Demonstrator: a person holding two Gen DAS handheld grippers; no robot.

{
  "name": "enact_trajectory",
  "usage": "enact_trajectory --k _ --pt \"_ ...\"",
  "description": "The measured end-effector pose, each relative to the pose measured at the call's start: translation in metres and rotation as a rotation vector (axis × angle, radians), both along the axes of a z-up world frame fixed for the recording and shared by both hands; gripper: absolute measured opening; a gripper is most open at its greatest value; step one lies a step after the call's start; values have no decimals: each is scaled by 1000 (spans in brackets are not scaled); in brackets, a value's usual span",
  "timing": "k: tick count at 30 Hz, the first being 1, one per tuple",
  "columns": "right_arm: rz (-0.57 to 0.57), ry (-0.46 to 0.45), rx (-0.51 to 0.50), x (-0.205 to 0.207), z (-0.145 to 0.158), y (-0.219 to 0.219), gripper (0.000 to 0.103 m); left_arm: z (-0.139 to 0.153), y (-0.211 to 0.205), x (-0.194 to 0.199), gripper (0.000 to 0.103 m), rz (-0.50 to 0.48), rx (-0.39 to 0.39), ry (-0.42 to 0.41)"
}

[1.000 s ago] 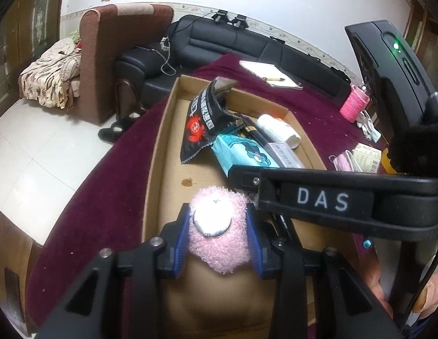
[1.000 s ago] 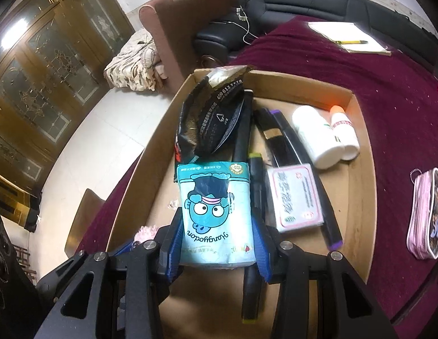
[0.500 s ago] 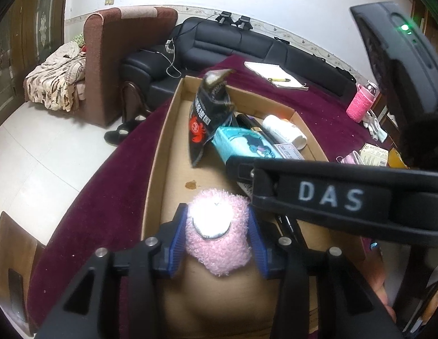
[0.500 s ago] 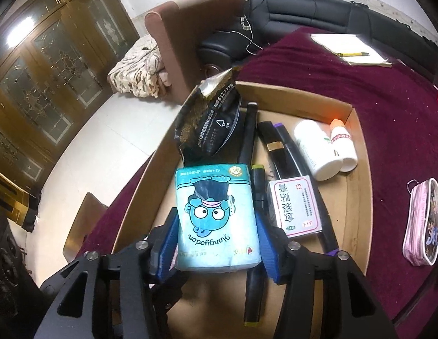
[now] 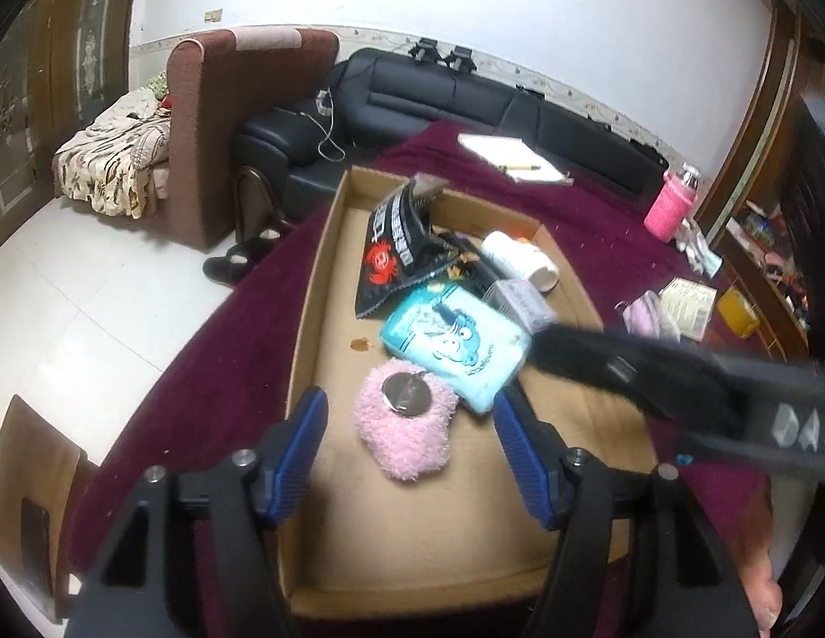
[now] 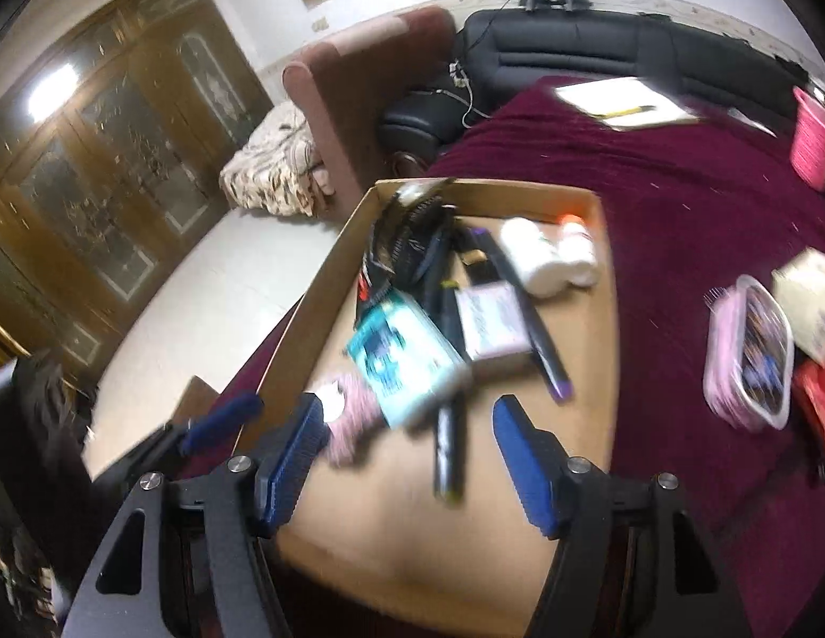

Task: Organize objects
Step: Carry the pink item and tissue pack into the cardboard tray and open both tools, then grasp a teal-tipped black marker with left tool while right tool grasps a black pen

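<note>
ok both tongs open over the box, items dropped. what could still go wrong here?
1. The blue tissue pack lies tilted, leaning on the pink fluffy pouch and the markers; it may slide.
2. The right tongs cross close in front of the left tongs; withdrawing could make them collide.
3. The black snack bag stands against the other items in the cardboard box and could topple.

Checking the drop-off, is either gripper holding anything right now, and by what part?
Nothing is held. The left gripper is open around the pink fuzzy item without touching it; the right gripper is open, clear of the tissue pack.
</note>
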State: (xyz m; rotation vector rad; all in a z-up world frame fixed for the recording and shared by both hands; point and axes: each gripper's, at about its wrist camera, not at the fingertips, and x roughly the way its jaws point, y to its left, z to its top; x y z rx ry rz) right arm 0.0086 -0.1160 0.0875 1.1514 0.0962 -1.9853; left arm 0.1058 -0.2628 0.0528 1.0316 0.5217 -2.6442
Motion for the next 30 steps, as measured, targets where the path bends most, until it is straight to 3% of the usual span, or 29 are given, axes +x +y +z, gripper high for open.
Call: enact_trajectory --k 6,16,23,30 --pt "-89 -3 -28 12 8 72 72 20 28 14 65 -48 -13 48" --pt "-332 -23 -120 -20 26 198 75 31 129 3 69 -275 -86 48" --pt "-533 -97 -168 -63 3 287 75 4 203 -43 69 -475 -148 -49" --pt "-630 -155 -173 -91 -26 332 75 -32 244 -112 69 -539 -201 -164"
